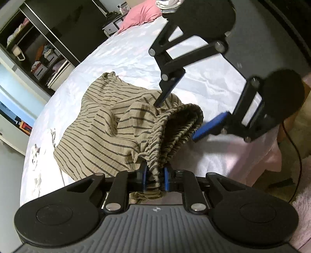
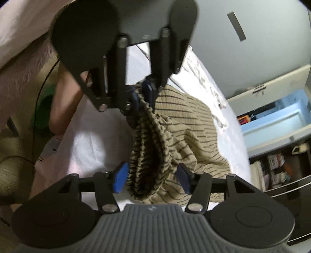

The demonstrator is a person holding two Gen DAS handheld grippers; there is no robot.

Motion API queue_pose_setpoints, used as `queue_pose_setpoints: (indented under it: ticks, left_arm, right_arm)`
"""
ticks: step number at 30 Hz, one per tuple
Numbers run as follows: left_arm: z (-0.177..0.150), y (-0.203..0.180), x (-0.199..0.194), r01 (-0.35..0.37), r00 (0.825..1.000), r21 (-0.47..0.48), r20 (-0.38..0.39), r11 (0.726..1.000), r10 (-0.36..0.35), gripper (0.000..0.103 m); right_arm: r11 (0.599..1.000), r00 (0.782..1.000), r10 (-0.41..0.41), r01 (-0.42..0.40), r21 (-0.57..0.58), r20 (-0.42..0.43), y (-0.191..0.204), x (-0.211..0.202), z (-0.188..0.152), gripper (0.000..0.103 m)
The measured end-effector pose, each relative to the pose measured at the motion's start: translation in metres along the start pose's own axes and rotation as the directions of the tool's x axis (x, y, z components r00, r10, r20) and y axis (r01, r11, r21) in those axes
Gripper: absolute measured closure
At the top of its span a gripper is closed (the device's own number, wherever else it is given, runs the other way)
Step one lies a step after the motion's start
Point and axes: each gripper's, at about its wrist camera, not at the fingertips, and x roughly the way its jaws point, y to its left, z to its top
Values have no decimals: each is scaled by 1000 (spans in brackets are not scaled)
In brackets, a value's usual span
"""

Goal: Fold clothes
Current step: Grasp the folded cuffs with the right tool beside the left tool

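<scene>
A tan garment with dark stripes [image 1: 108, 124] lies crumpled on the white bed sheet [image 1: 136, 54]. Its gathered elastic waistband is lifted off the sheet. My left gripper [image 1: 155, 171] is shut on one end of that waistband, the cloth bunched between its blue pads. My right gripper [image 1: 176, 119] comes in from the upper right, open, one finger on each side of the waistband's looped far end. In the right wrist view the right gripper [image 2: 151, 179] straddles the hanging waistband of the garment [image 2: 190, 120] with gaps on both sides. The left gripper [image 2: 142, 91] pinches it above.
A pink pillow [image 1: 140, 13] and a pile of folded clothes [image 1: 167, 4] sit at the bed's far end. Dark open shelving [image 1: 38, 48] with boxes stands to the left. The bed edge, a black cable [image 1: 295, 155] and a pink rug lie to the right.
</scene>
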Motion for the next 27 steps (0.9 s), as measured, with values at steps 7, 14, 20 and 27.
queue_pose_setpoints:
  ticks: [7,14,20,27]
  left_arm:
    - [-2,7,-3,31,1000,-51,-5,998,-31,89]
    - [-2,9,-5,49,999,-74,3,996,-49,89]
    - [-2,12,-7,69,998,-113,2,991,-69,89]
    - [-2,23,-12,119,993,-193,13,974,-118,89]
  right_arm:
    - [996,996,-90,91,-22,8,5,-7,-2,34]
    - [997,998,-59,59,-55,14,13,-3,-8,32]
    - [990,999,-53,53,-133,2,26,12,-11,32]
    - [994,997,-74,75,-86,6,26,15,-10,33]
